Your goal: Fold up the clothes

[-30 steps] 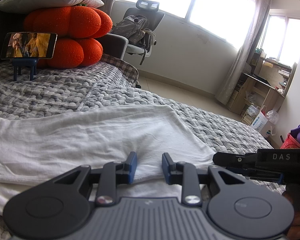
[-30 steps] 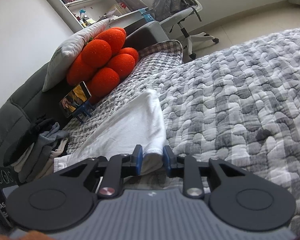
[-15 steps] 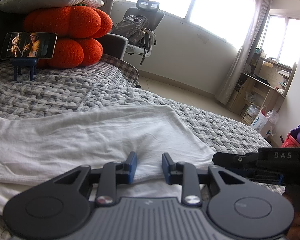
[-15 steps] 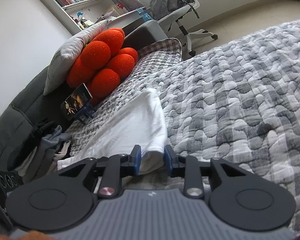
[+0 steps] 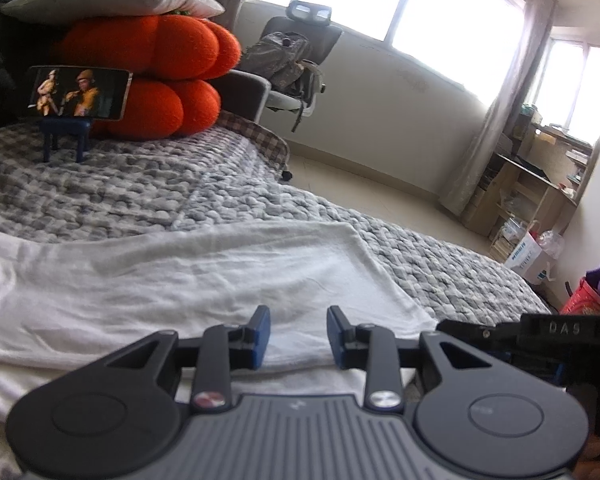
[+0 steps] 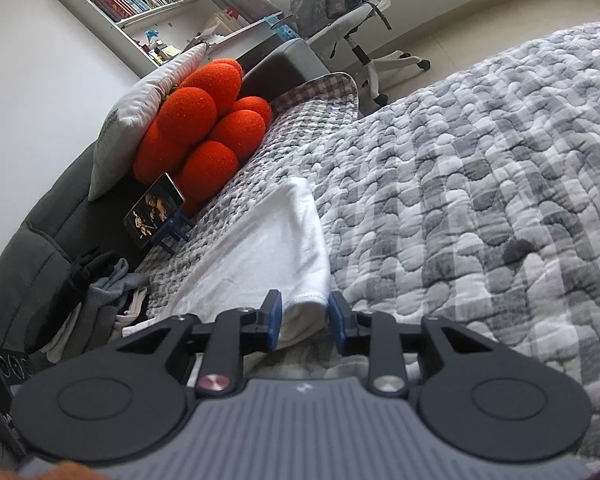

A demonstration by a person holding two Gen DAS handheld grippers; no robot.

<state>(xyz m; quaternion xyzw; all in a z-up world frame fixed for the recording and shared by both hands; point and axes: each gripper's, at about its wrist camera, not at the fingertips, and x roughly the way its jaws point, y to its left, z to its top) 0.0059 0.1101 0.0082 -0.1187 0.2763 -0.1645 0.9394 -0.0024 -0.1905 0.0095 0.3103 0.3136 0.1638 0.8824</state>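
The jaws of the left hand-held gripper (image 5: 298, 338) have just been spread slightly wider; otherwise little is changed. Both it and the right hand-held gripper (image 6: 304, 322) are held parted over the white garment (image 5: 188, 280) spread on the bed (image 6: 480, 200)

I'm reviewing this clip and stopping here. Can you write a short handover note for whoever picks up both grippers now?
Left gripper: jaws open, low over the near edge of the white garment.
Right gripper: jaws straddle the garment's hemmed corner; whether they pinch it is unclear.
The garment lies spread on the grey quilt, one layer already over another. A pile of clothes waits by the sofa.
Left to do: probably grip the near edge with both grippers, finish the folds, then do the pile.
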